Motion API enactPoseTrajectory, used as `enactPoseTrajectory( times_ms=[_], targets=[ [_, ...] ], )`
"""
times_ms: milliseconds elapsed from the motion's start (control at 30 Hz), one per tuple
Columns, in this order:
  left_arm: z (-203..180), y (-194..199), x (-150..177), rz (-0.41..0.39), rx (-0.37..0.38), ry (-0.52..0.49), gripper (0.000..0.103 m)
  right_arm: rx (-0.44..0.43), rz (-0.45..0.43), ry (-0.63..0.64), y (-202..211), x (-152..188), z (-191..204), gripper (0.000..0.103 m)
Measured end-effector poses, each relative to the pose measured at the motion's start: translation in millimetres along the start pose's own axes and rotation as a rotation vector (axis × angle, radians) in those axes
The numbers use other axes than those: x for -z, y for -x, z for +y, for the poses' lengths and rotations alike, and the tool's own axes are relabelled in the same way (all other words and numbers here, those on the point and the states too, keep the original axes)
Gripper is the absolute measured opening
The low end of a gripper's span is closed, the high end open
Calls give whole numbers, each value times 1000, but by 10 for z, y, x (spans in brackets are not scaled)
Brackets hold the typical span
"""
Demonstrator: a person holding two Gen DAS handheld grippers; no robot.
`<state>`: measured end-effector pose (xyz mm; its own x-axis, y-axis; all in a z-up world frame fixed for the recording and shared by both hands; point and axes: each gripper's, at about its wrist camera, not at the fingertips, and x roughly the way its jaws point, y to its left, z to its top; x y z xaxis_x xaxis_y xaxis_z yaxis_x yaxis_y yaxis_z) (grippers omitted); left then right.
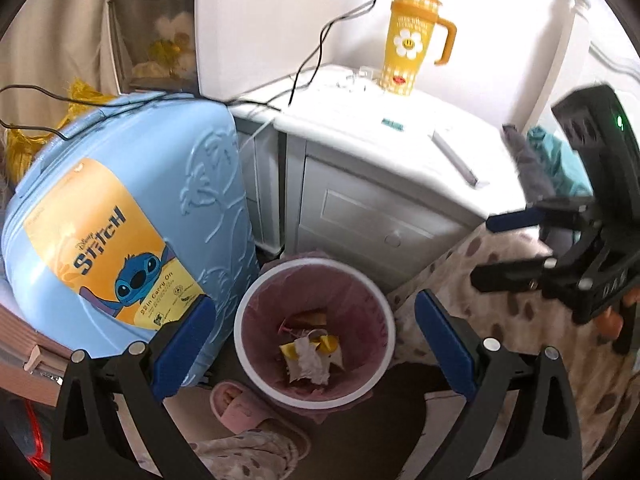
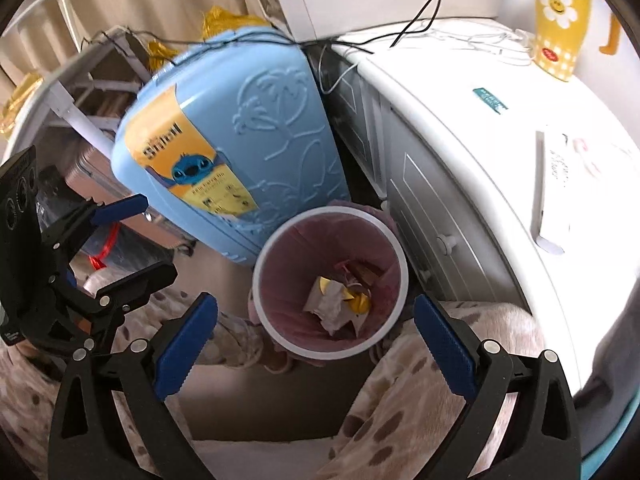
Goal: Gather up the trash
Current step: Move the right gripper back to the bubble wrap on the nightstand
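A round white bin (image 1: 240, 316) with a pink liner stands on the floor between a blue suitcase and a white nightstand. Crumpled paper and yellow wrappers (image 1: 310, 354) lie at its bottom. The bin also shows in the right wrist view (image 2: 264, 256), with the same trash (image 2: 340, 300) inside. My left gripper (image 1: 316, 340) is open and empty above the bin. My right gripper (image 2: 316, 338) is open and empty above the bin's near rim. Each gripper appears in the other's view: the right one (image 1: 486, 250) at the right, the left one (image 2: 154, 236) at the left.
A blue Stitch suitcase (image 1: 132, 220) leans left of the bin. The white nightstand (image 1: 384, 208) holds a yellow tumbler (image 1: 412, 36), a black cable (image 1: 320, 44) and a white box (image 2: 560, 184). A pink slipper (image 1: 248, 412) lies near the bin. A spotted blanket (image 1: 500, 328) lies to the right.
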<state>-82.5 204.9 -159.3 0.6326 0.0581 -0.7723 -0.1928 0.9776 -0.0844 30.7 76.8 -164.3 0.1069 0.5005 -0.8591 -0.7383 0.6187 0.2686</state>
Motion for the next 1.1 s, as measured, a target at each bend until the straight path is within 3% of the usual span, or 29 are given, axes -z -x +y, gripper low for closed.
enactPoseTrajectory(
  times_ms=[333,600,833,967,1100],
  targets=[
    [-336,344,-148,-52,-4,-13,98,-59,-134,-70,476,163,7,96],
    [-720,513,-223,-77,30,-19,98,-69,-259,-182,876,271,-320,96],
    [-1061,502,-274,-90,64,-27,98,-14,-394,-307,1210,499,-811,96],
    [-1190,407,-285,-83,65,-15,98,118,-440,-308,1357,589,-1101,96],
    [-1252,297,-309,-62,83,21,98,183,-452,-303,1466,612,-1505,96]
  ],
)
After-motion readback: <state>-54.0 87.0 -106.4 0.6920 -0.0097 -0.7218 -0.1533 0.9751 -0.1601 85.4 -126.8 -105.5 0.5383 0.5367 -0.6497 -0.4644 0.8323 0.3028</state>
